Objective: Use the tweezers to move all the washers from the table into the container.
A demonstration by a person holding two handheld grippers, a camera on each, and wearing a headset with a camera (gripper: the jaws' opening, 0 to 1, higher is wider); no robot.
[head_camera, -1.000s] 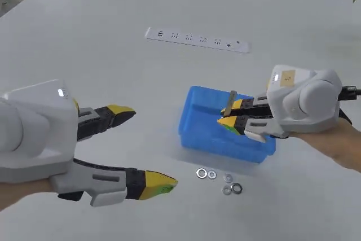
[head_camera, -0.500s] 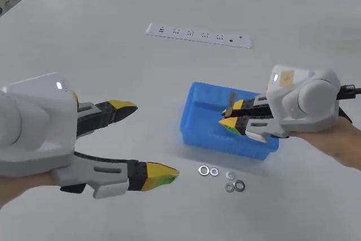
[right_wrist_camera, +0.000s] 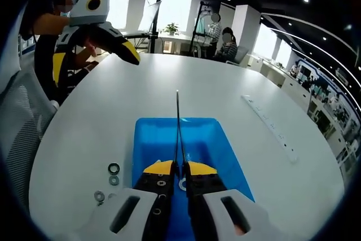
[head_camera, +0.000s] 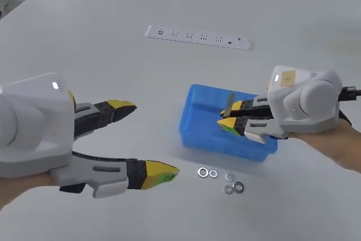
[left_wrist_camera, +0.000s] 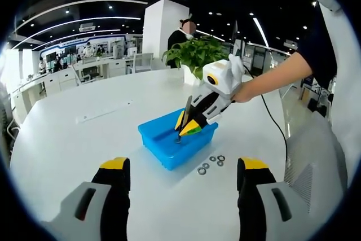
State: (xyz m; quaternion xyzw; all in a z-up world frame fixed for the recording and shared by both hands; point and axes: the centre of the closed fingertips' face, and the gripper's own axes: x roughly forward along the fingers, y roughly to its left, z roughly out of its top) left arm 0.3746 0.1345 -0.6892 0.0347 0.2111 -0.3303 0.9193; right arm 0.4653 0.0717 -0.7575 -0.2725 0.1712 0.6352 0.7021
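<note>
Head view, items as I read them from my station:

1. Washers [head_camera: 202, 172]: five small silver rings, flat on the white table [head_camera: 101, 38], in a loose cluster at the lower centre of the frame, just below the container's near wall. Two lie side by side on the left of the cluster and three sit close together on the right.
2. Container [head_camera: 211, 142]: a shallow blue rectangular tray, open on top, at the centre right of the frame.
3. Tweezers [head_camera: 230, 103]: thin grey metal, pointing towards the upper left from the right gripper [head_camera: 228, 118]. In the left gripper view their tip is down inside the tray.
4. Right gripper: yellow-tipped jaws pressed together, clamped on the tweezers. The white housing carries a small tan label [head_camera: 287, 77], and I cannot read its print.
5. Left gripper [head_camera: 148, 138]: jaws spread wide with nothing between them, at the lower left of the frame, well apart from the tray.
6. Power strip [head_camera: 197, 38]: white, at the upper centre of the frame. The markings by its sockets are too small to read.
</note>
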